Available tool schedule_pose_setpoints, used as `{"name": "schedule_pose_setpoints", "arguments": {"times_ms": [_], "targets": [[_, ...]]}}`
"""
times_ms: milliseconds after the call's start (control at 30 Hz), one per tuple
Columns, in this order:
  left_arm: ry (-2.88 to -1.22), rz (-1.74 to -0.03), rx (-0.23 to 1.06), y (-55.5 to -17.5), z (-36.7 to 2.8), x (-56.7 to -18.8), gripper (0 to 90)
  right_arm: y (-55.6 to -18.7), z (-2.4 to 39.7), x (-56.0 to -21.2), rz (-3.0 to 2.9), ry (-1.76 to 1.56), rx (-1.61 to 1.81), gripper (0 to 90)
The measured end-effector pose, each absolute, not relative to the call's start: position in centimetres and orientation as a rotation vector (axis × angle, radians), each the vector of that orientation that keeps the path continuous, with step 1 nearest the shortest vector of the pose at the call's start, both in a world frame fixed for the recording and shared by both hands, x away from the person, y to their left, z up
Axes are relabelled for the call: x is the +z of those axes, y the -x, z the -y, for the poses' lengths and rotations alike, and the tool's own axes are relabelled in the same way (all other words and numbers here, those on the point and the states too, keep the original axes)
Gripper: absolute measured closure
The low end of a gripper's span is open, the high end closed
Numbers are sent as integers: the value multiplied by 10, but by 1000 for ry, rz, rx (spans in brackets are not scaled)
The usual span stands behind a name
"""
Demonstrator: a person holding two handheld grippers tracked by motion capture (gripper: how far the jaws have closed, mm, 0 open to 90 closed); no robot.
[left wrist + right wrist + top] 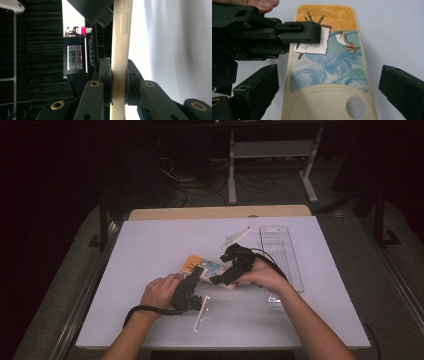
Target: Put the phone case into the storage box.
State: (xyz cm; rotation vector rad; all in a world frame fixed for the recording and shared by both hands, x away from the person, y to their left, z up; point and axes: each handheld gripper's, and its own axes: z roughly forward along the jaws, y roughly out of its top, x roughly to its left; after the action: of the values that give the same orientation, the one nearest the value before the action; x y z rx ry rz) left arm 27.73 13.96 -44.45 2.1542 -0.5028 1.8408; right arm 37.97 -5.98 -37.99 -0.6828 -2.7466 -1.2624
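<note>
A cream board (329, 72) printed with an orange-and-blue painting lies on the white table (150, 250), with a round hole (355, 107) at its near end. My left gripper (119, 82) is shut on the board's long edge, which runs as a cream bar (121, 37) between its pads. In the high view the left gripper (198, 271) reaches the board (210, 268) from the left. My right gripper (329, 92) is open, its jaws standing apart on either side of the board's holed end. From above, the right gripper (221, 279) sits at the board's right end.
A clear plastic case (281, 257) lies to the right of the hands. A white stand piece (235, 237) rests behind the board, and thin white rods (201, 312) lie near the table's front. Cables and a frame stand on the dark floor beyond.
</note>
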Motion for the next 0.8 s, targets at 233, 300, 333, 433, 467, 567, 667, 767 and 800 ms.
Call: {"name": "schedule_pose_setpoints", "arguments": {"times_ms": [233,300,333,433,467,567,667,767,800], "targets": [[-2180,462,1841,-280,-146,-441,791,-378,74,-371,2736,736,-1301,15],[-2182,454,1841,-280,-148,-440,792,-377,77,-370,2739,743,-1309,15],[-2188,450,1838,-281,-149,-440,792,-377,80,-370,2744,751,-1306,15],[-2193,440,1837,-281,-151,-440,792,-373,86,-371,2752,751,-1304,15],[-2196,439,1841,-282,-152,-439,791,-372,88,-371,2754,757,-1299,15],[-2209,431,1847,-282,-154,-437,791,-369,95,-372,2772,771,-1289,15],[-2220,419,1840,-282,-156,-437,792,-365,101,-372,2770,780,-1308,15],[-2220,415,1856,-283,-158,-435,791,-361,110,-373,2767,797,-1322,15],[-2220,411,1850,-283,-158,-435,791,-359,112,-373,2769,800,-1327,15]]}}
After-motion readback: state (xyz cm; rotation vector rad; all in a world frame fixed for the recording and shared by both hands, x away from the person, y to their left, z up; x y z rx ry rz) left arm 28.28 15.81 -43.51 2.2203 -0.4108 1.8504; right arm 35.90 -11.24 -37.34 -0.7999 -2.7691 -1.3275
